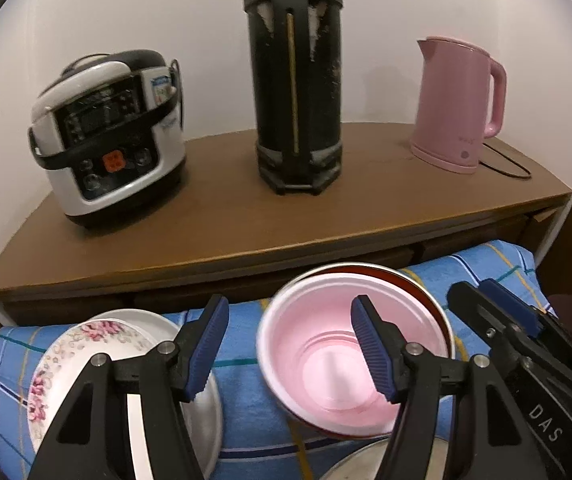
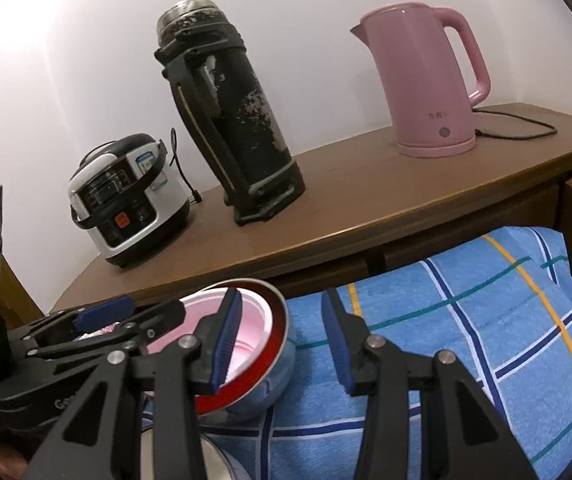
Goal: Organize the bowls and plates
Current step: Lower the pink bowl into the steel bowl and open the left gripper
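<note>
So the main thing here is a pink bowl (image 1: pixel 350 360) sitting nested inside a bigger bowl with a red inner wall (image 1: pixel 426 292) and a pale bluish outside, both parked on a blue checked cloth (image 1: pixel 245 392) near the front of the scene. The pink one looks like thin plastic, white-ish rim, a few stepped rings around the bottom.

The left gripper (image 1: pixel 290 344) is spread apart, nothing clamped. Its right finger hangs over the inside of the pink bowl and its left finger is out over the cloth, so the bowl's left rim sits between them without being pressed.

The right gripper (image 2: pixel 281 340) is let go too, jaws apart. Its left finger is over the stacked bowls' right edge and its right finger is over bare cloth. Whether that left pad actually touches the rim is hard to call from this angle.

Off to the left there's a flowered plate (image 1: pixel 69 360) tilted on top of a plain white one (image 1: pixel 145 318).

Farther back, a brown cabinet top (image 1: pixel 225 216) carries a rice cooker (image 1: pixel 105 132) on the left, a tall black thermos (image 1: pixel 294 80) in the middle and a pink kettle (image 1: pixel 458 104) on the right.
</note>
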A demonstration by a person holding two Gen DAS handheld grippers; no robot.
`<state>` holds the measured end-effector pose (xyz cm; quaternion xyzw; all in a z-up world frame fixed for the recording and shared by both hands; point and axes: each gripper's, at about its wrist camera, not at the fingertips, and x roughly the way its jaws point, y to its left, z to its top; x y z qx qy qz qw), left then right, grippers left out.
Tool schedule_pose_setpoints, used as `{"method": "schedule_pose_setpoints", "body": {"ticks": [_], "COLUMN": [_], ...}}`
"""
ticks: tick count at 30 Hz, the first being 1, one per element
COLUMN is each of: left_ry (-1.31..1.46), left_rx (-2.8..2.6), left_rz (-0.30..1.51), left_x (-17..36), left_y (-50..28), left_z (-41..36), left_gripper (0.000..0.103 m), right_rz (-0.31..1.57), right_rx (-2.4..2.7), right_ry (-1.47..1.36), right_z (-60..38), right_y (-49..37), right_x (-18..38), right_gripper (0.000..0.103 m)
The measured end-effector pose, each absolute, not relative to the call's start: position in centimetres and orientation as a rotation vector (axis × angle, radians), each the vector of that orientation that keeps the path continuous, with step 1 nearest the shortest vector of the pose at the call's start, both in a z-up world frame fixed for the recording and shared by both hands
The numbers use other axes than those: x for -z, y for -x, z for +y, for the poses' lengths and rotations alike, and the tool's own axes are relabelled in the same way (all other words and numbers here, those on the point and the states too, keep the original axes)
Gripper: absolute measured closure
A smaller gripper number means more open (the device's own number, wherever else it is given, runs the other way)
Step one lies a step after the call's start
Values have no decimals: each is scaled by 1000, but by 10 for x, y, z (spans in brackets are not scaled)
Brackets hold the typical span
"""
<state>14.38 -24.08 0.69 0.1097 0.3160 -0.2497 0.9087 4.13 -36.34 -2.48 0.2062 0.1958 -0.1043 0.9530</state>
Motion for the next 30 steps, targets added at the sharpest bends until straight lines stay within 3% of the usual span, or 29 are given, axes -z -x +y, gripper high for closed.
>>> {"method": "schedule_pose_setpoints", "body": {"ticks": [23,26,30], "left_ry": [-198,-185,-161], "left_rx": [436,436,448], "left_rz": [630,619,603], "left_x": [8,5,-1], "left_y": [-118,-112,-104], "left_z": [-193,-187,-179], "left_gripper": [37,37,37], "right_rz": [318,306,303], "right_rx": [309,322,326], "right_ry": [-405,-406,-402], "right_z": [-353,-350,-346], "right_y": [-8,3,9], "right_x": [21,20,19], "right_gripper": [60,52,51]}}
